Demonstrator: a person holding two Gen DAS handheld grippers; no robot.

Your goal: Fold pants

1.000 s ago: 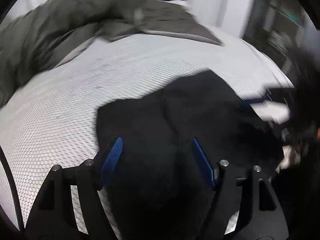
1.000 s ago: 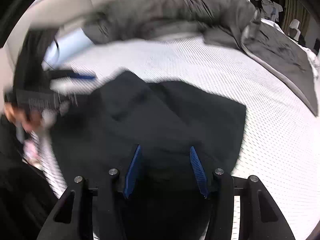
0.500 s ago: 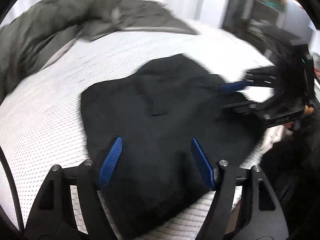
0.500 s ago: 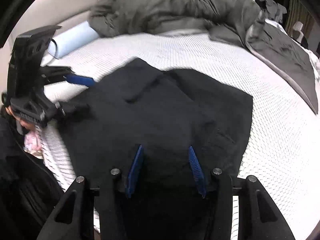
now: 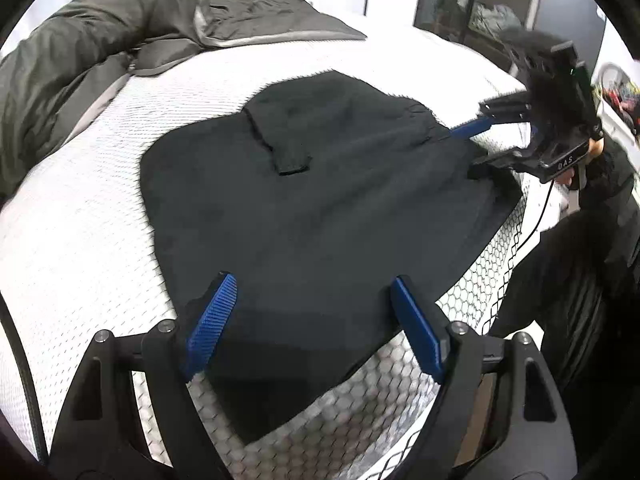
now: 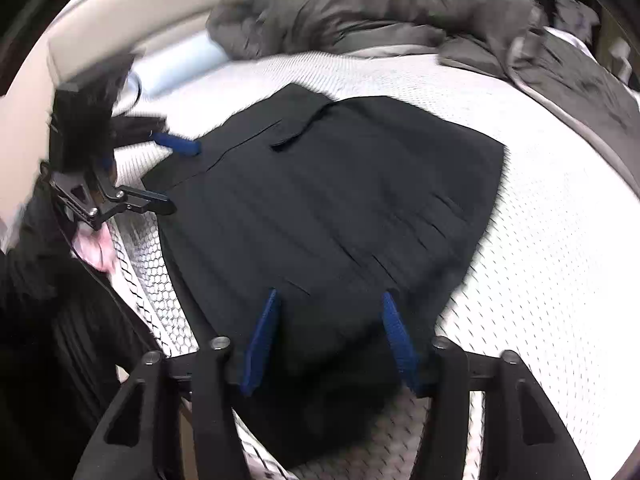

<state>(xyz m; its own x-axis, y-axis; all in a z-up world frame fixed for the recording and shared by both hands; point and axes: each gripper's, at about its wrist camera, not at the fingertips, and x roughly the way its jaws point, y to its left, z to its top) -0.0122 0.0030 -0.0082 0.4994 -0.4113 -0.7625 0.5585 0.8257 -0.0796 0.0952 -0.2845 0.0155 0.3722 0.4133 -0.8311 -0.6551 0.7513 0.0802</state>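
Presently both grippers, left (image 5: 312, 320) and right (image 6: 328, 332), hover agape, holding nothing, over the pants (image 5: 320, 200); pinch matching edge corners before folding.

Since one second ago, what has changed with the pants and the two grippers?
Both grippers have pulled back: the left gripper and right gripper now see more of the black folded pants, which fill less of each view. Both stayed open, gripping nothing. The pants remain flat on the white mesh mattress, the grey duvet unmoved.
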